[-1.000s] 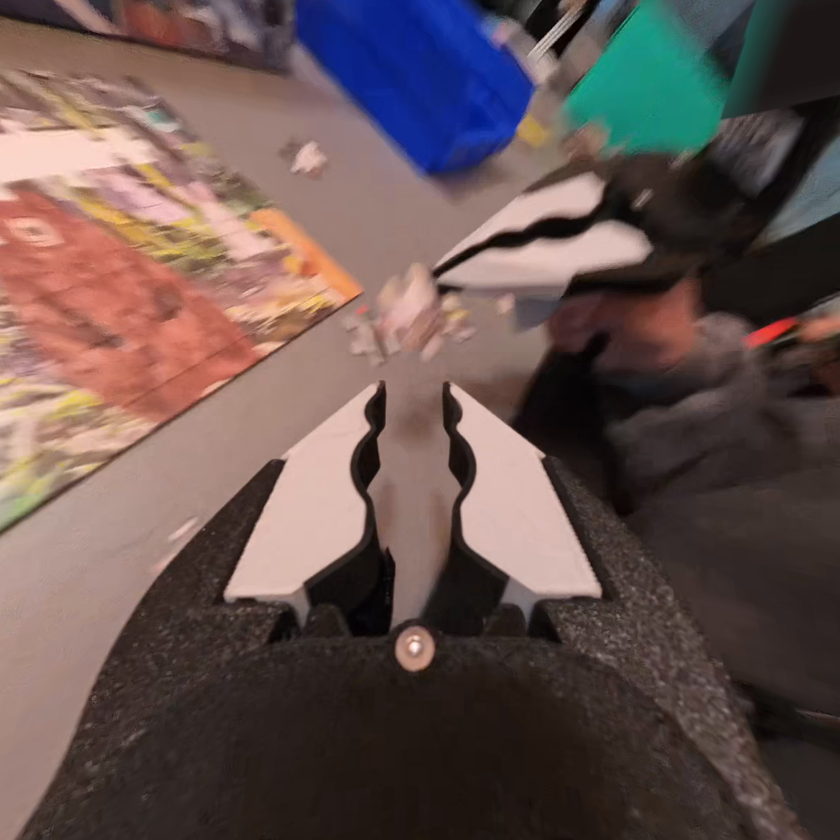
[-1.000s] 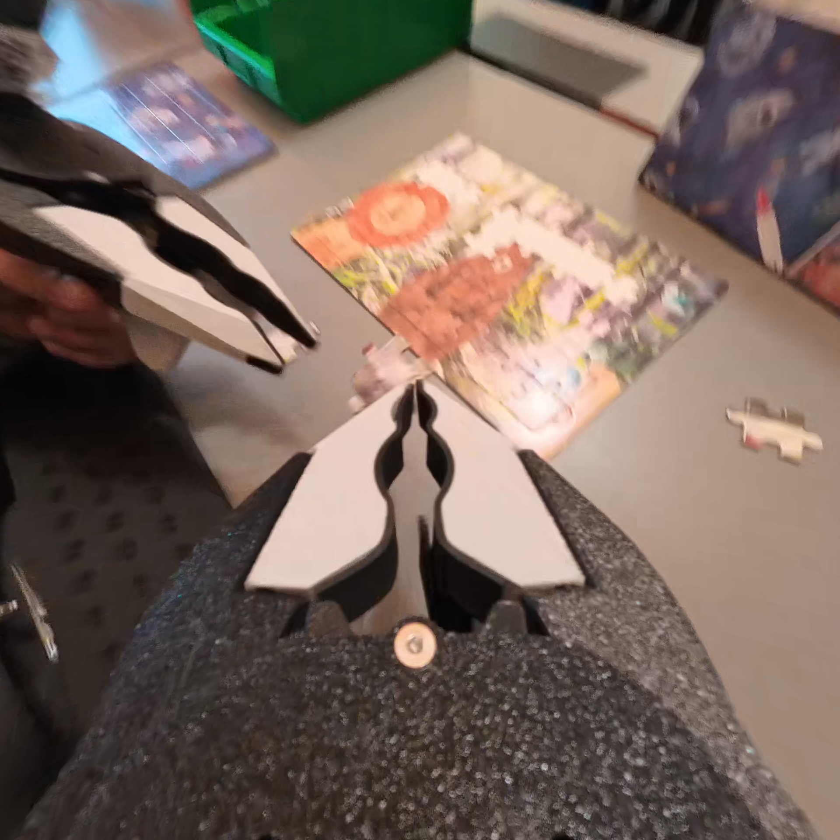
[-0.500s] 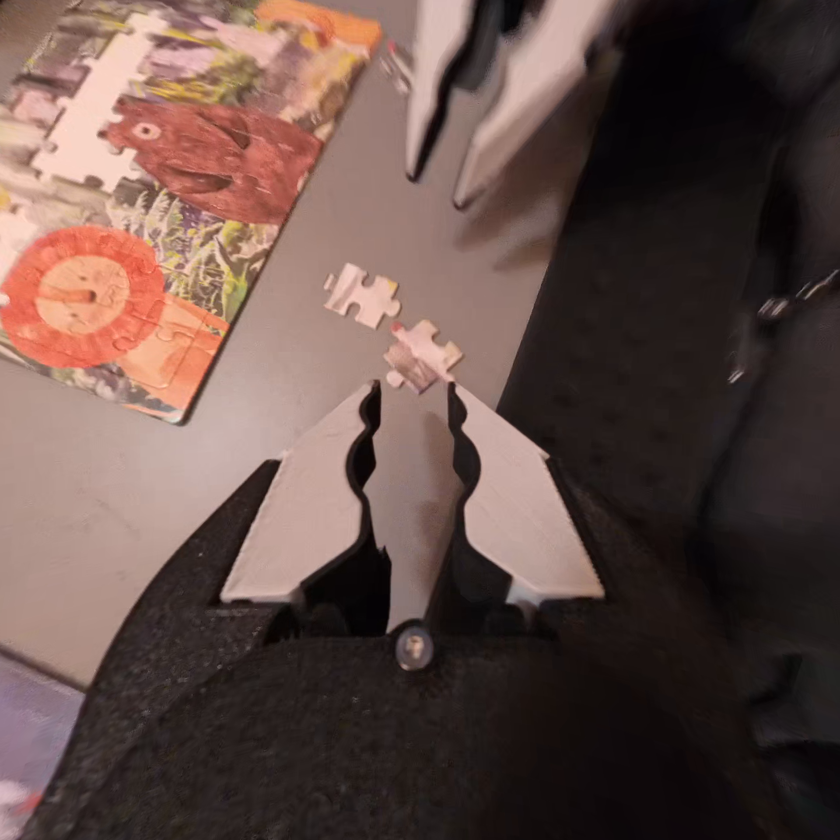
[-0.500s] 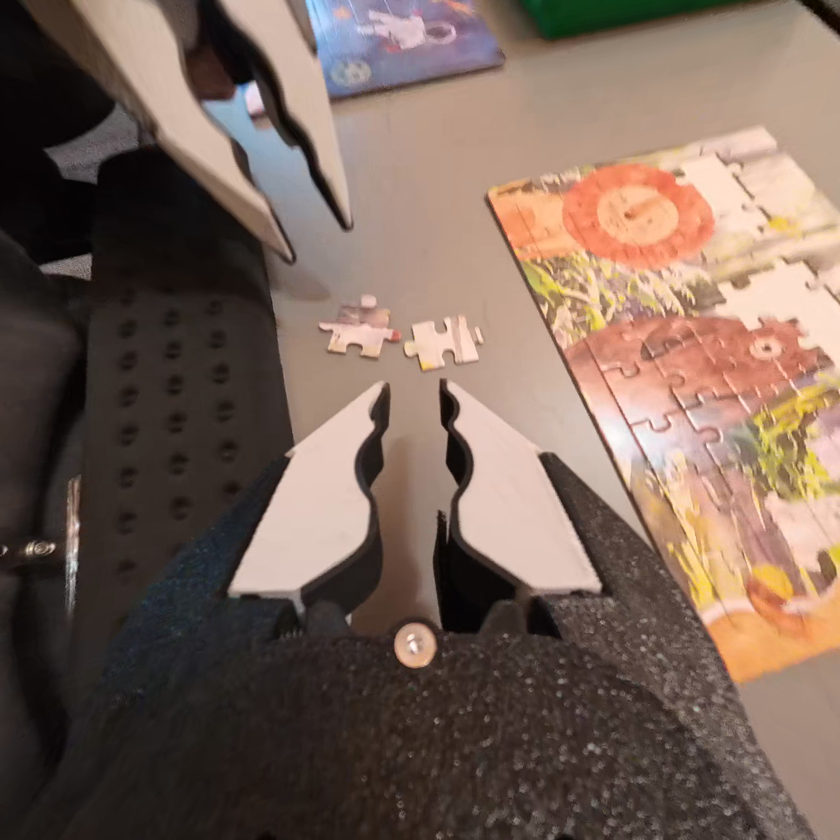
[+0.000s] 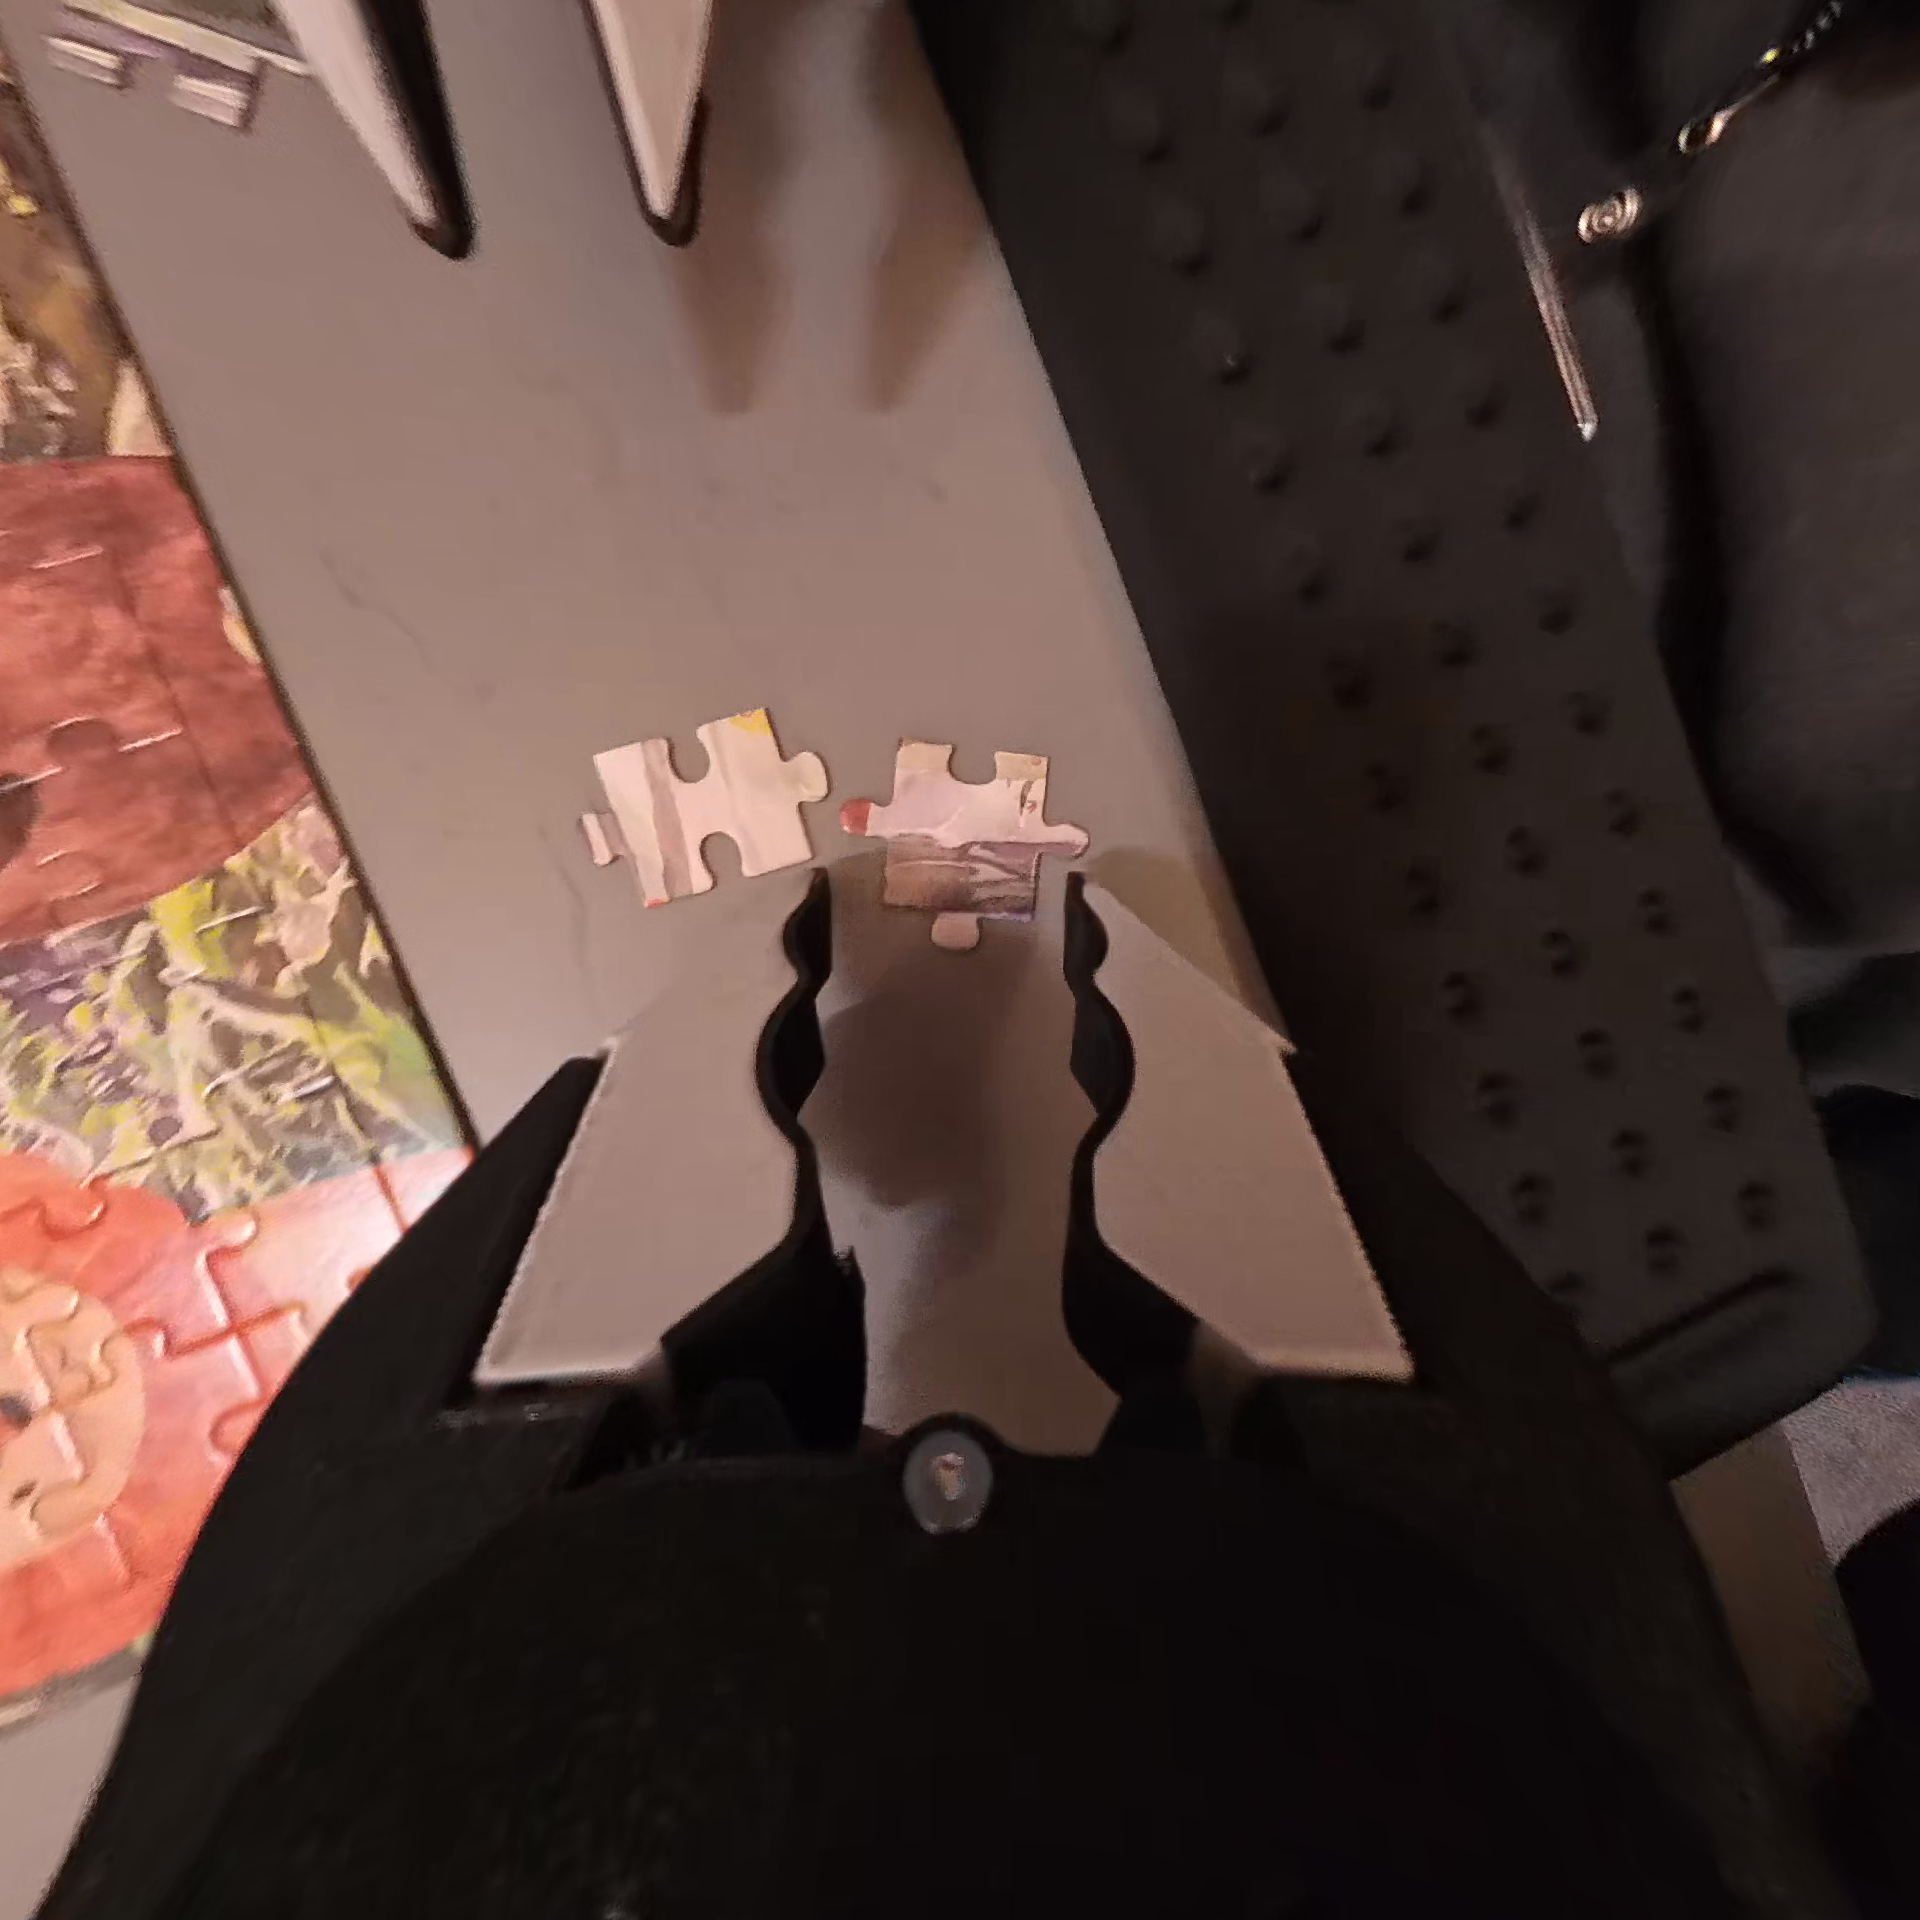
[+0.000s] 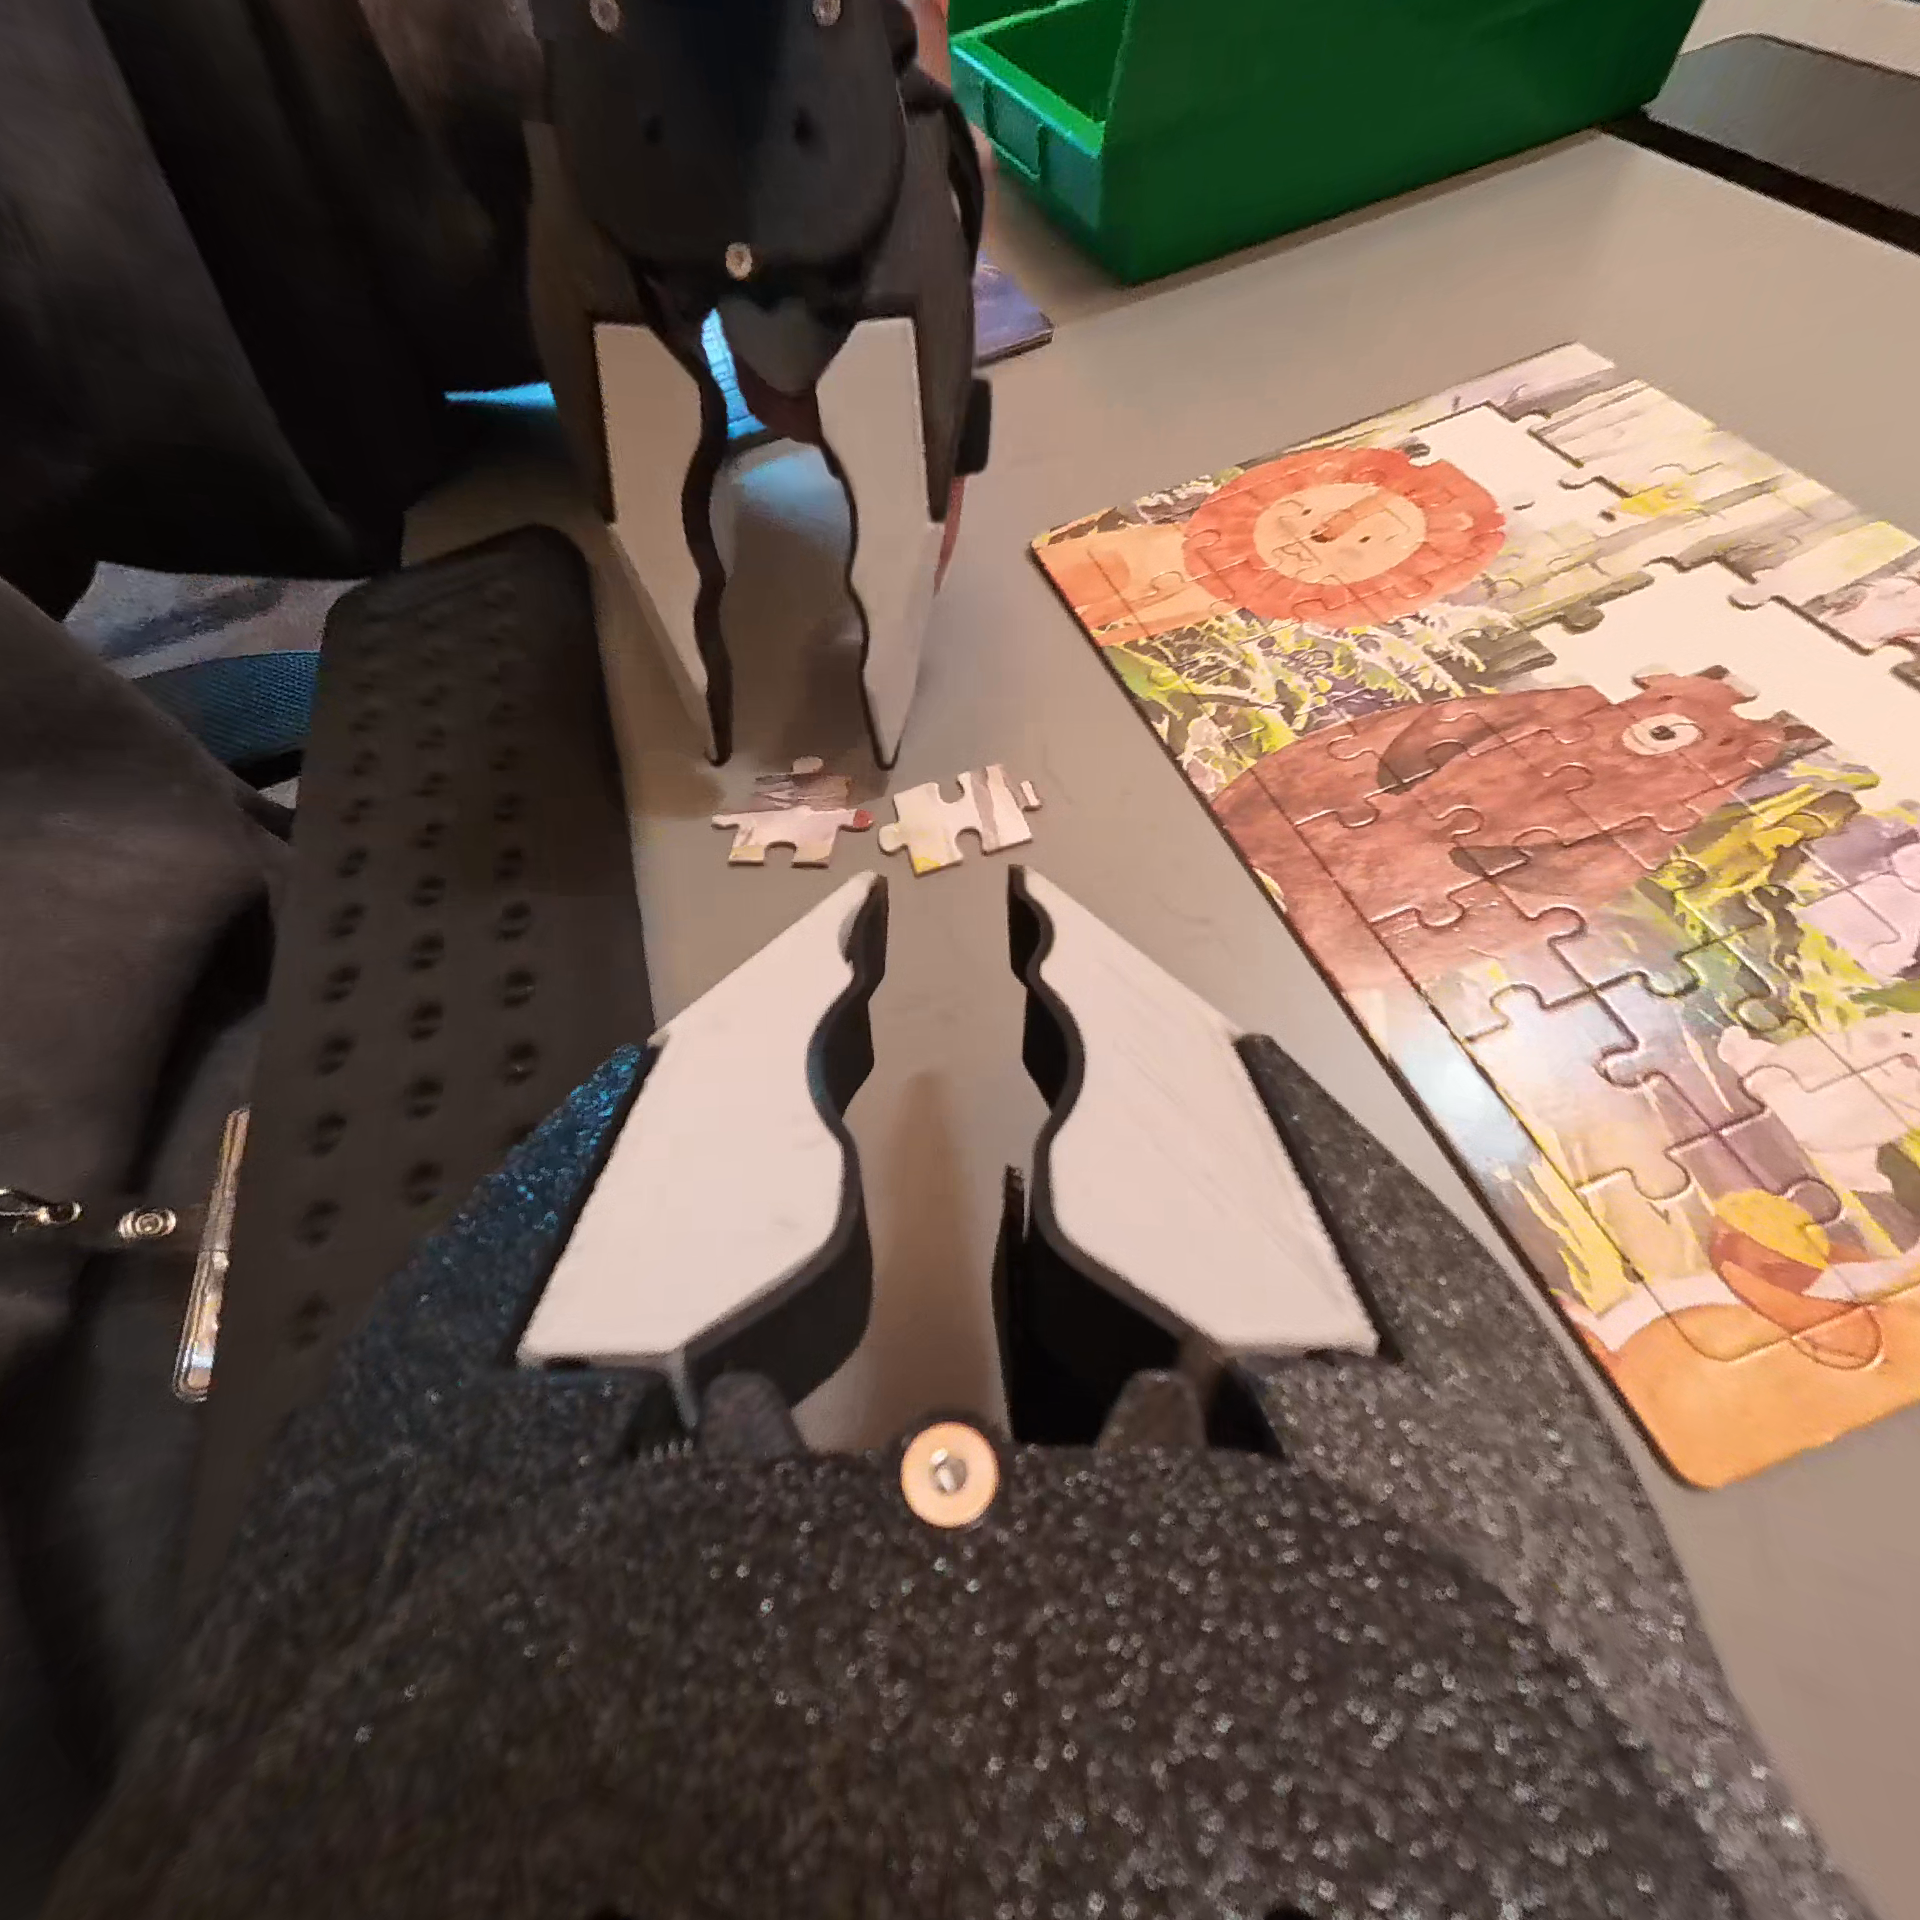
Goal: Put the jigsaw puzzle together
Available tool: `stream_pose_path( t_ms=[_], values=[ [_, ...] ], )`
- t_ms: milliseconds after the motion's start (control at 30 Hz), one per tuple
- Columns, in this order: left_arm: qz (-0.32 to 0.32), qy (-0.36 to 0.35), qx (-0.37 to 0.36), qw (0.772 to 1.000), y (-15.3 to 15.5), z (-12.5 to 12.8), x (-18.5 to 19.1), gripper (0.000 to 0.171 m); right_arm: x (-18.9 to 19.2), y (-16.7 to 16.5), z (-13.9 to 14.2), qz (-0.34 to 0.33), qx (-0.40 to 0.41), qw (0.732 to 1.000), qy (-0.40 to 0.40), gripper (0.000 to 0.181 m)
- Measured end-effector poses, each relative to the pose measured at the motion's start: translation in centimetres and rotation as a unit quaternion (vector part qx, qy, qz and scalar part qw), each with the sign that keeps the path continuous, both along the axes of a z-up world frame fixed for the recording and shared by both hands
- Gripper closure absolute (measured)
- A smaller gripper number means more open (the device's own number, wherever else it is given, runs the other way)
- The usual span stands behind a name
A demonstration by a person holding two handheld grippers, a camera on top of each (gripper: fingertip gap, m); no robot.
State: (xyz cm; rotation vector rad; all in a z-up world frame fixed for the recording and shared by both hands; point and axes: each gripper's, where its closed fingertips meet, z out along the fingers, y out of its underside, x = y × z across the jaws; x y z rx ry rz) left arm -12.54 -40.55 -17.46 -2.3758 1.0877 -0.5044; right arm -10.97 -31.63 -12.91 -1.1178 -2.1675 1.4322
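Both claws released over two loose pieces.
Your L gripper [image 5: 943,883] brackets the purple-grey piece [image 5: 961,831] at 12 o'clock; R gripper [image 6: 948,883] faces the yellow-white piece [image 6: 961,805]; assembled puzzle [image 6: 1558,831] at 3 o'clock.

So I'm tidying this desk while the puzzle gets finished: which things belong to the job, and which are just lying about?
Part of the job:
- partly assembled animal jigsaw puzzle
- loose pale jigsaw piece
- loose greyish jigsaw piece with a red tab
- left gripper, jaws open
- right gripper, jaws open

Just lying about:
- green plastic bin
- black perforated armrest
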Motion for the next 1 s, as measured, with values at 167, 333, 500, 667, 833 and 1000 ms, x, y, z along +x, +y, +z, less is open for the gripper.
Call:
stream_pose_path(
  t_ms=[167, 333, 500, 667, 833, 1000],
  values=[
    [-0.021, 0.004, -0.004, 1.0, 0.0, -0.7, 0.7, 0.13, 0.0, 0.1, -0.4, 0.001, -0.001, 1.0, -0.011, 0.158],
    [-0.017, 0.04, 0.029, 0.999, 0.3, -1.0, 0.5, 0.138, 0.3, -0.7, -1.5, 0.022, 0.019, 0.999, -0.029, 0.158],
    [-0.001, 0.085, 0.01, 0.996, 0.2, -1.0, 0.6, 0.142, 0.4, -0.7, -1.4, 0.021, 0.024, 0.999, -0.021, 0.158],
    [0.019, 0.069, -0.004, 0.997, -0.3, -0.8, 1.1, 0.142, 0.4, -0.8, -1.0, 0.026, 0.008, 0.999, -0.02, 0.158],
    [0.054, 0.098, 0.03, 0.993, 0.7, 1.2, -1.0, 0.142, 0.5, -0.9, -1.0, 0.029, 0.011, 0.999, -0.019, 0.158],
    [0.138, 0.141, 0.101, 0.975, 4.4, 5.1, -7.0, 0.142, 0.4, -0.6, -0.8, 0.023, 0.0, 1.0, -0.019, 0.158]
  ],
)
